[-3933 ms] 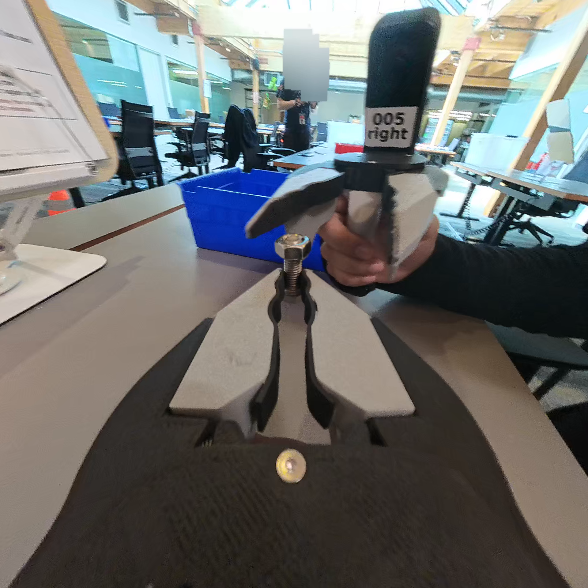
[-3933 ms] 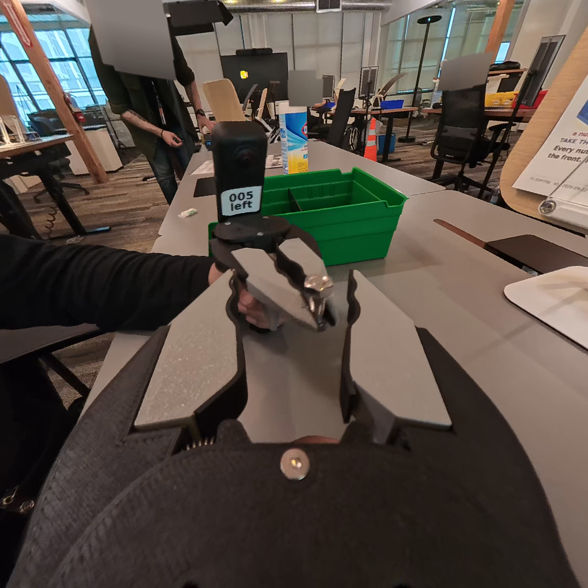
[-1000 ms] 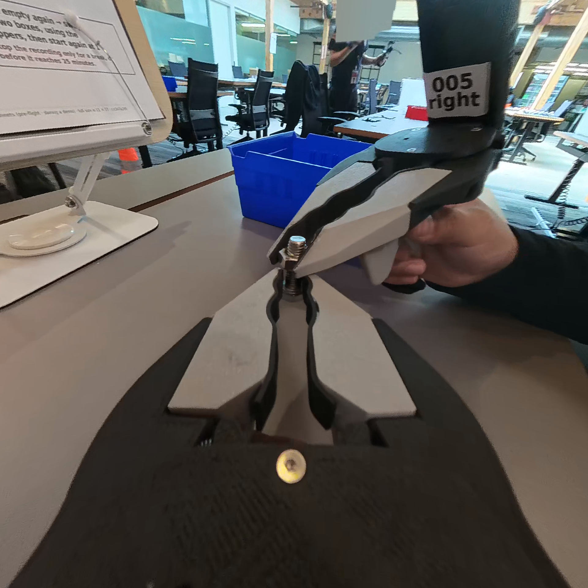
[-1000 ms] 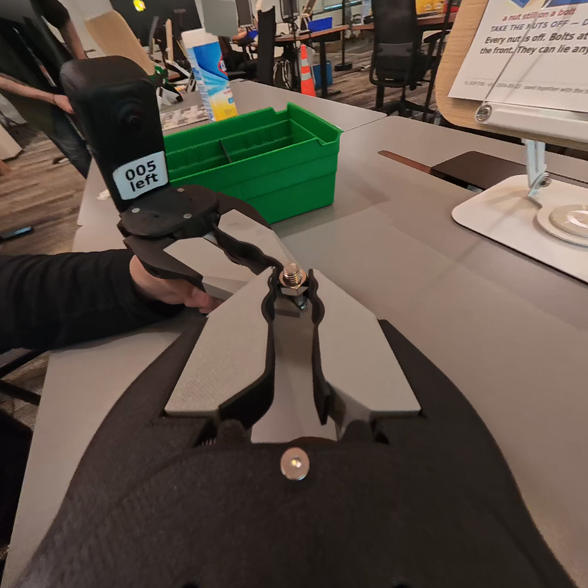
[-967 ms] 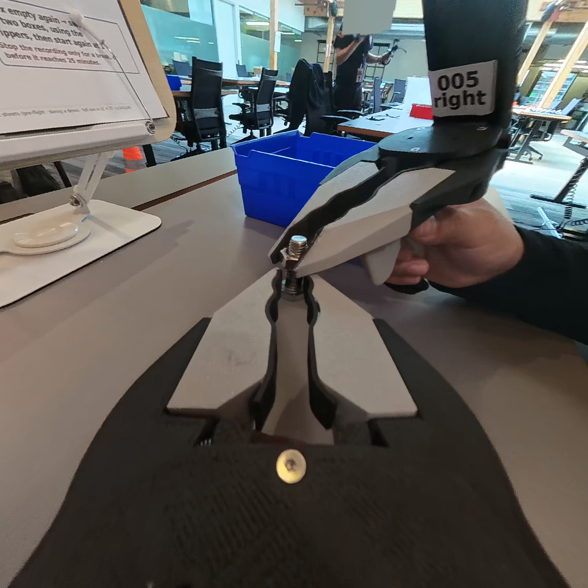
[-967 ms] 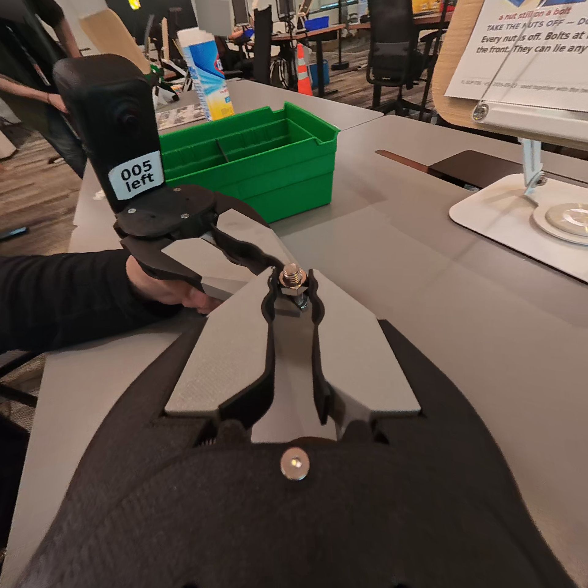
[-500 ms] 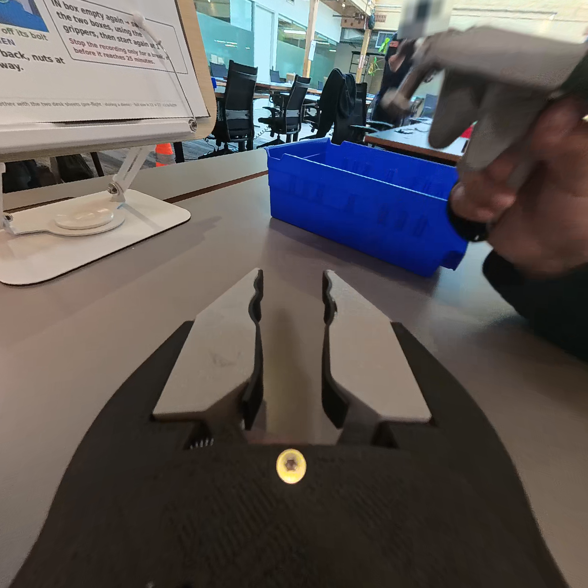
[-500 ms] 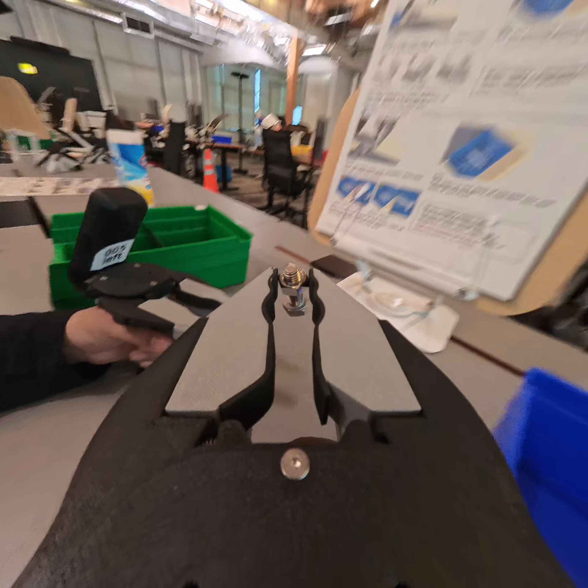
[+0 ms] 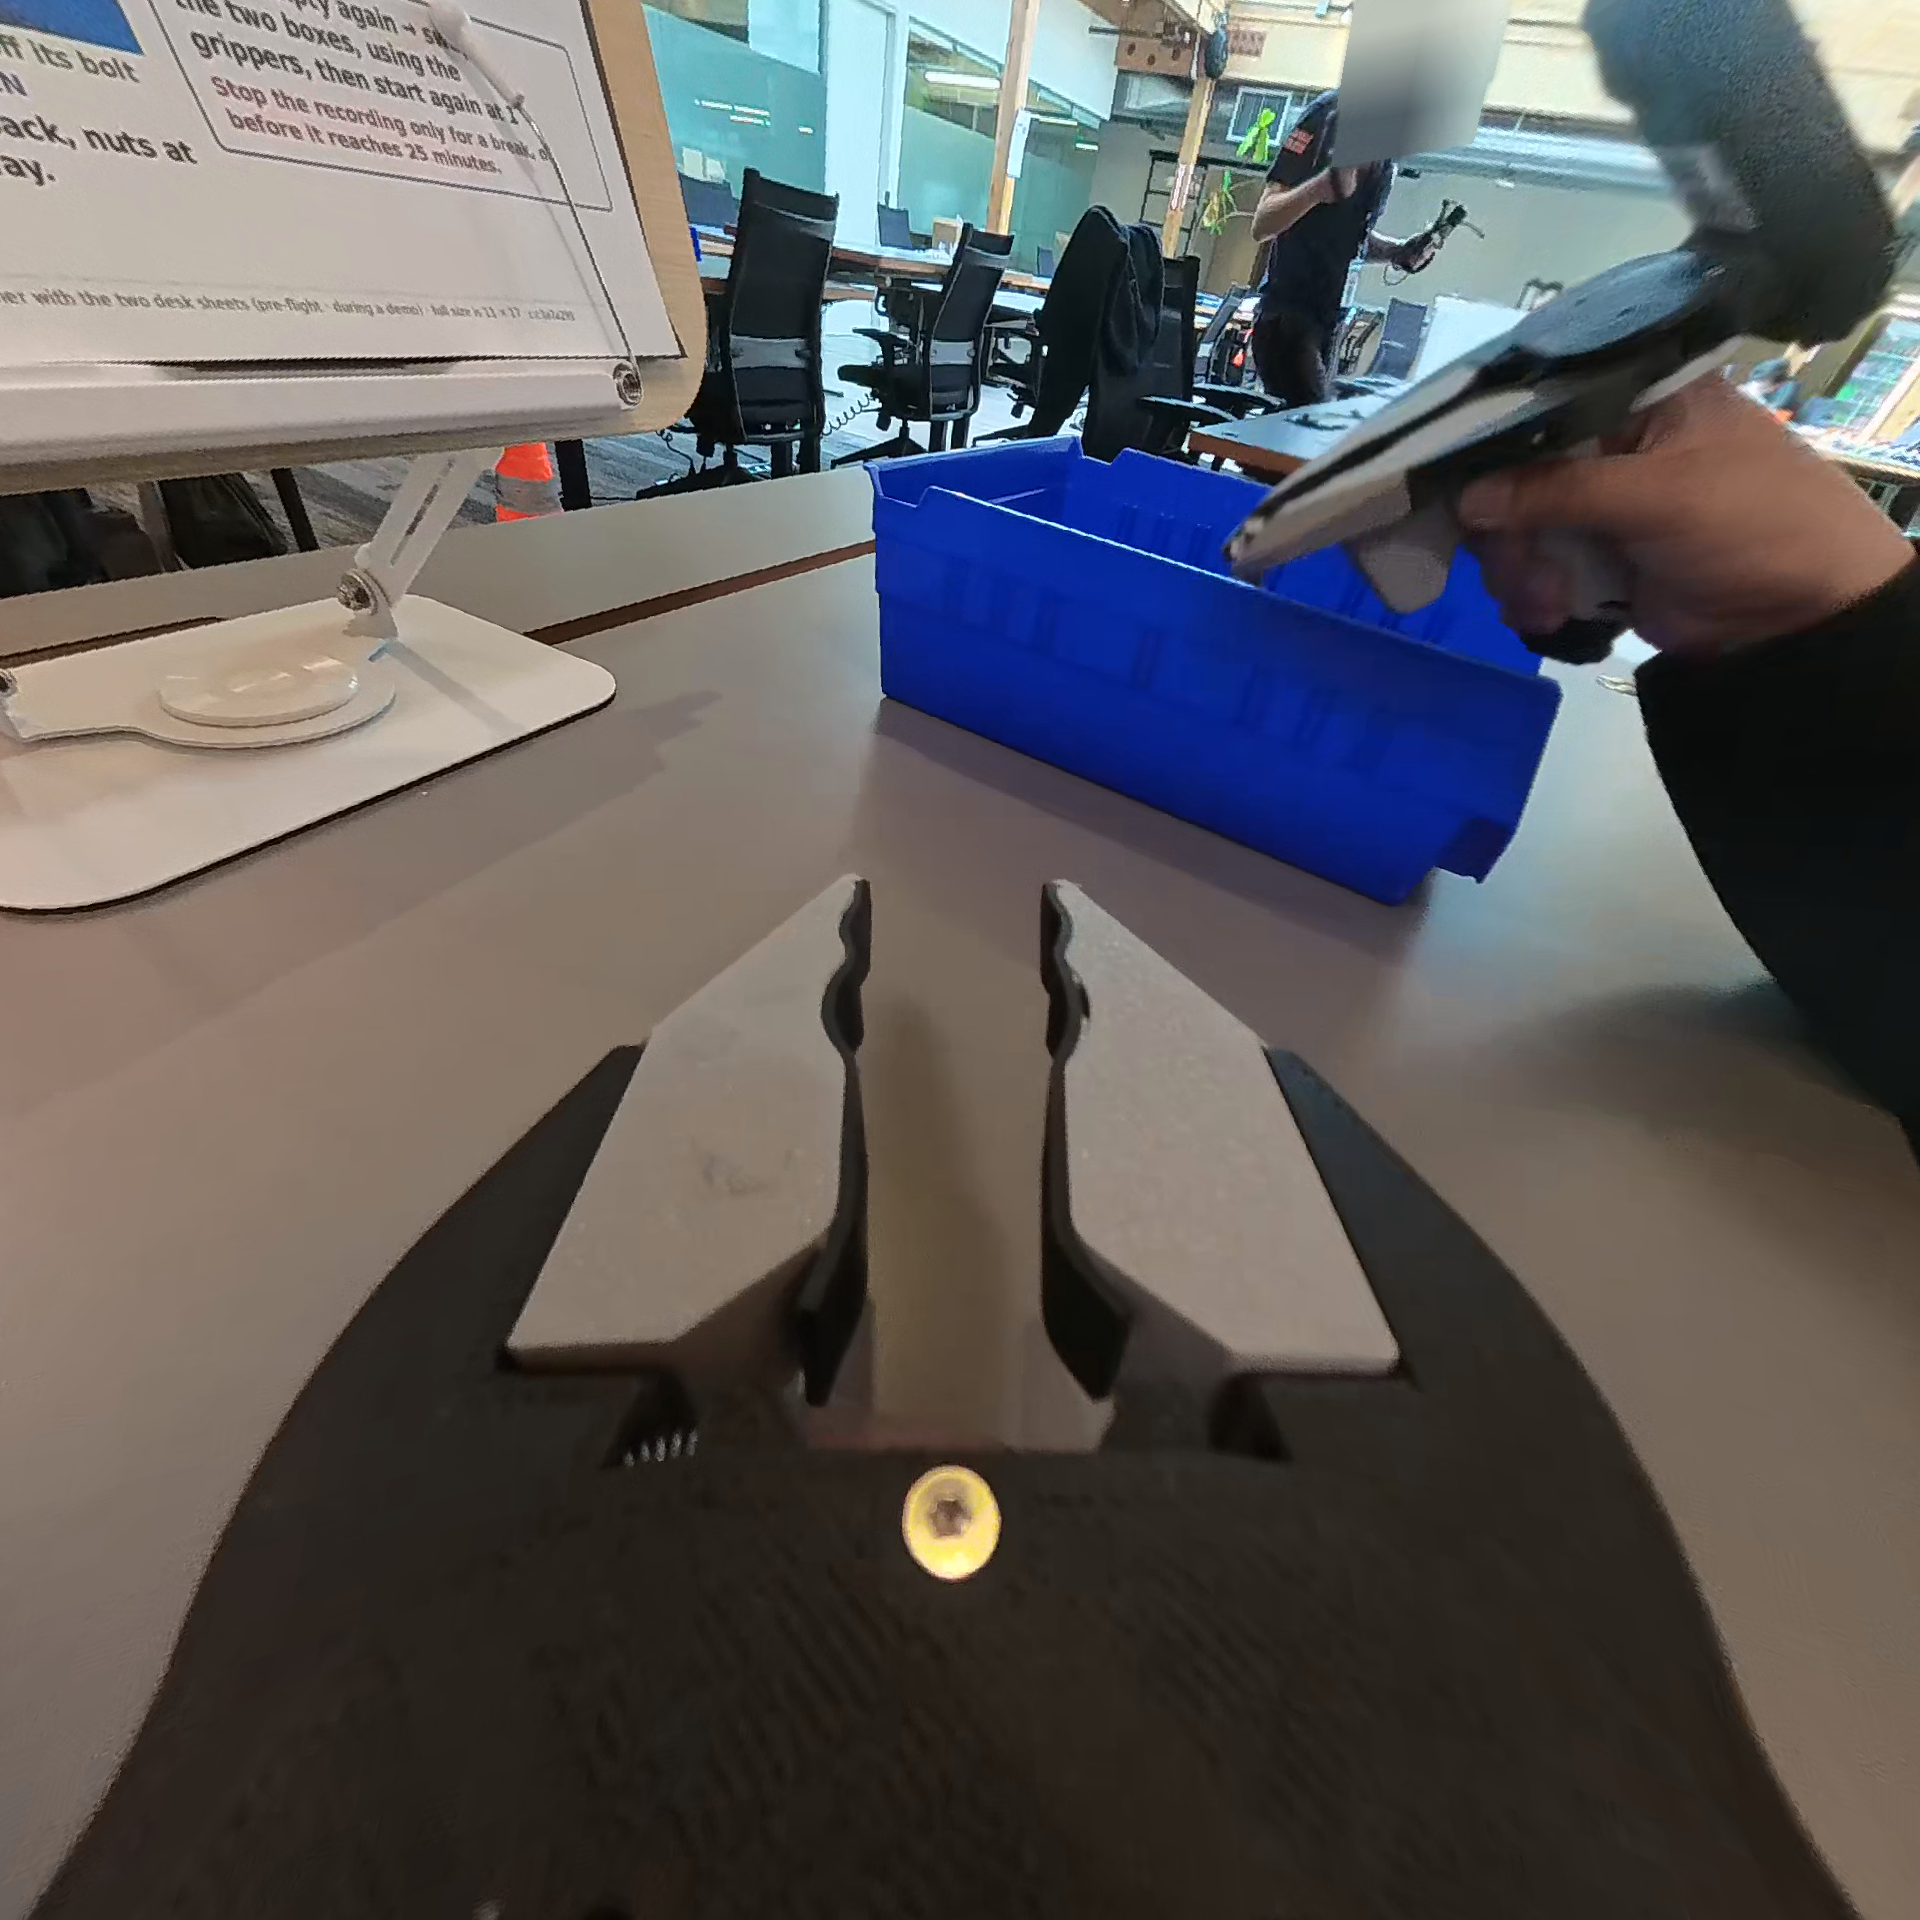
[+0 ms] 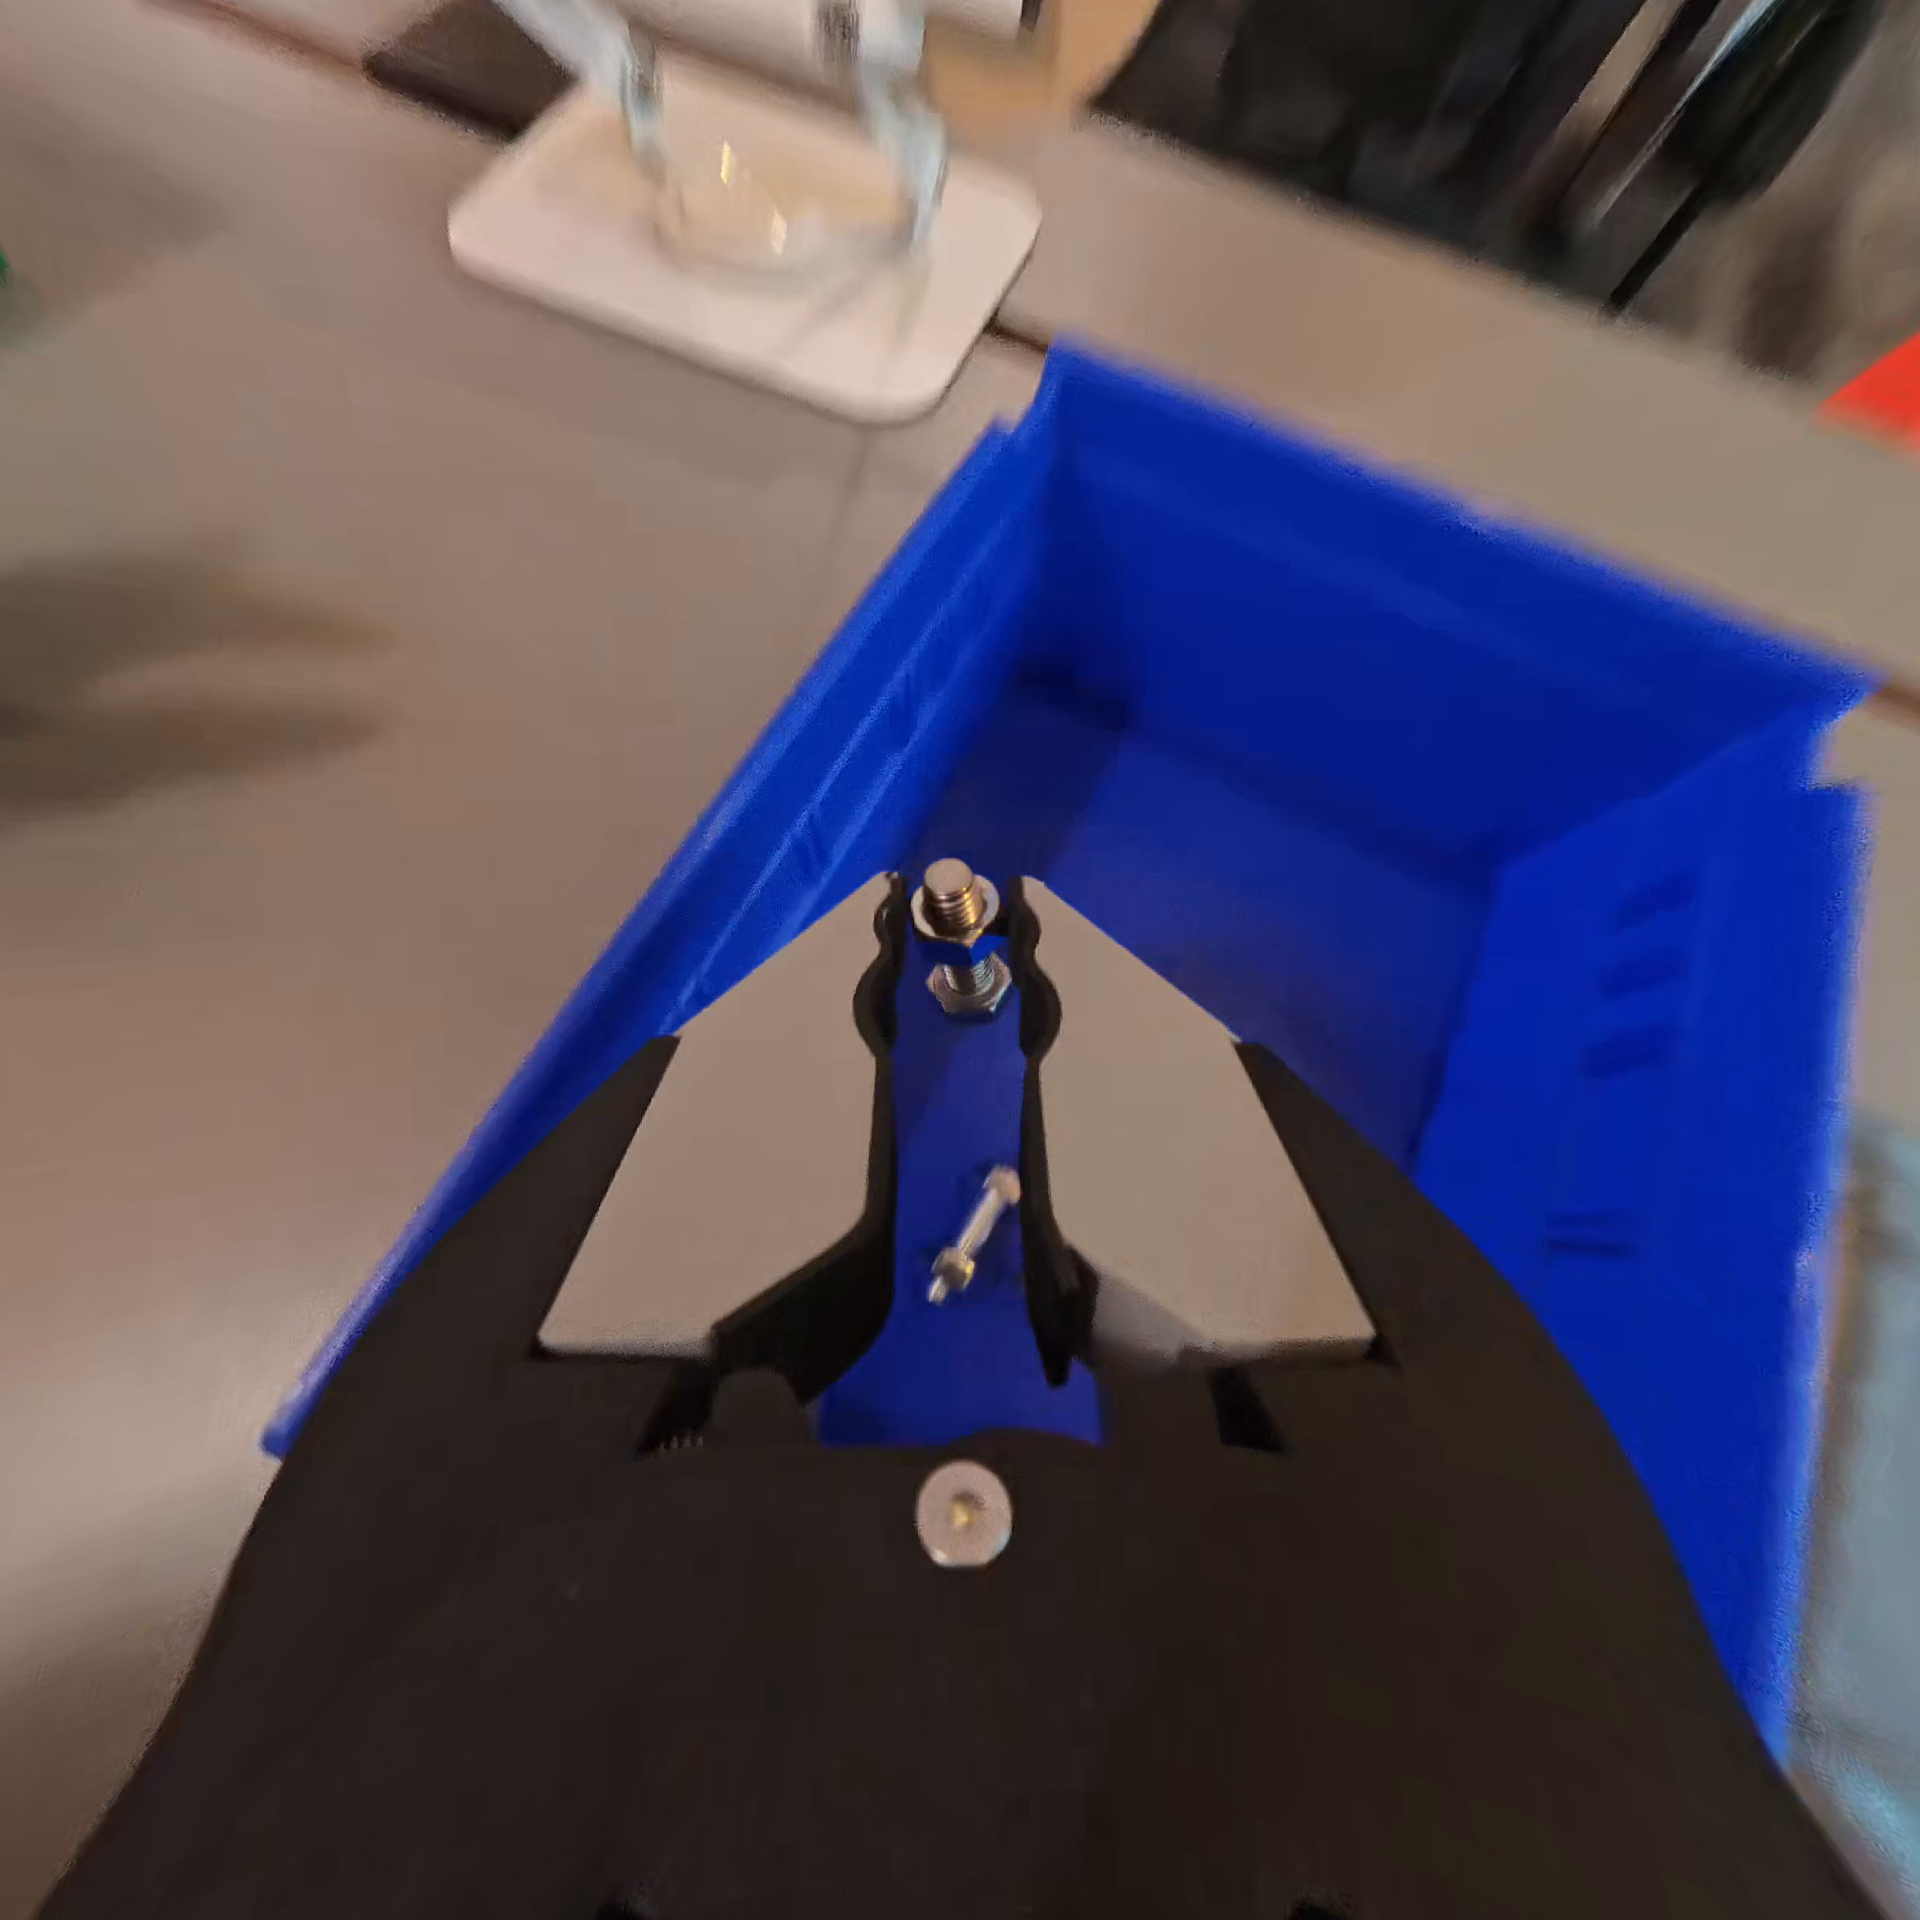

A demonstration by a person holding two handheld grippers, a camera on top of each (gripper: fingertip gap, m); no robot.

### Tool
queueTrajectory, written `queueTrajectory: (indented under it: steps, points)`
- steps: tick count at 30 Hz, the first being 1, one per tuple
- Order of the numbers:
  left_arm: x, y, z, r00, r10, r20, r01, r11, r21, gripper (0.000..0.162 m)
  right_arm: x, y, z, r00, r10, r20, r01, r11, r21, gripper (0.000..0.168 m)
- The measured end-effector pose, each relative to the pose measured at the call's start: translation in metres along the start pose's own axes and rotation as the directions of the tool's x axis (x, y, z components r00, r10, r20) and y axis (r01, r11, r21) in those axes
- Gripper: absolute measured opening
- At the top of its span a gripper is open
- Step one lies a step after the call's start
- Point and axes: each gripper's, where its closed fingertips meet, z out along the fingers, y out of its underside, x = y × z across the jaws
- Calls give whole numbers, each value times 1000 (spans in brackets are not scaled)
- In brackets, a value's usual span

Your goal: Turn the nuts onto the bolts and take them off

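Your right gripper (image 10: 954, 914) is clamped on a nut (image 10: 951, 940) threaded onto a bolt (image 10: 958, 951), pinching it at the very tips of the fingers, with the threaded end of the bolt poking up past the nut and the bolt's head showing lower down between the fingers. You are holding it over the open top of the blue bin (image 10: 1455, 644), above the bin's left-hand part as your right wrist camera sees it. Down on the bin floor, seen through the gap between your fingers, a second bolt with a nut on it (image 10: 971, 1231) lies on its side. That view is smeared by motion, so finer detail in the bin cannot be made out.

Your left gripper (image 9: 954, 925) holds nothing; its fingers stand apart with bare grey table (image 9: 520, 987) between them, and it sits low over the table, well short of the bin. From there the blue bin (image 9: 1143, 665) stands ahead and to the right, and your right gripper (image 9: 1242, 545) reaches in over its rim, with your right hand (image 9: 1683, 540) wrapped around the grip.

To the left of the bin, a white stand (image 9: 260, 717) carries a printed instruction sheet (image 9: 312, 187). Office chairs (image 9: 769, 312) and a standing person (image 9: 1320, 260) are in the background
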Motion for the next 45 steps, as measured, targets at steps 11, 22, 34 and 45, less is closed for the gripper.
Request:
queueTrajectory:
  steps: [11,22,34,45]
  points:
    - [0,0,0,1000,-11,-7,11,1000,0,29,2,36,14,998,55,21,-51,983,-175,17]
    - [0,1,1,1000,-19,-12,19,1000,-9,29,-125,-92,-75,923,-169,345,-13,885,466,28]
    - [5,7,3,999,-21,-24,20,999,-44,29,-216,-63,8,878,-264,398,120,929,351,53]
    - [16,13,7,999,12,-40,-15,997,-82,28,-195,-73,4,905,-237,353,82,911,403,53]
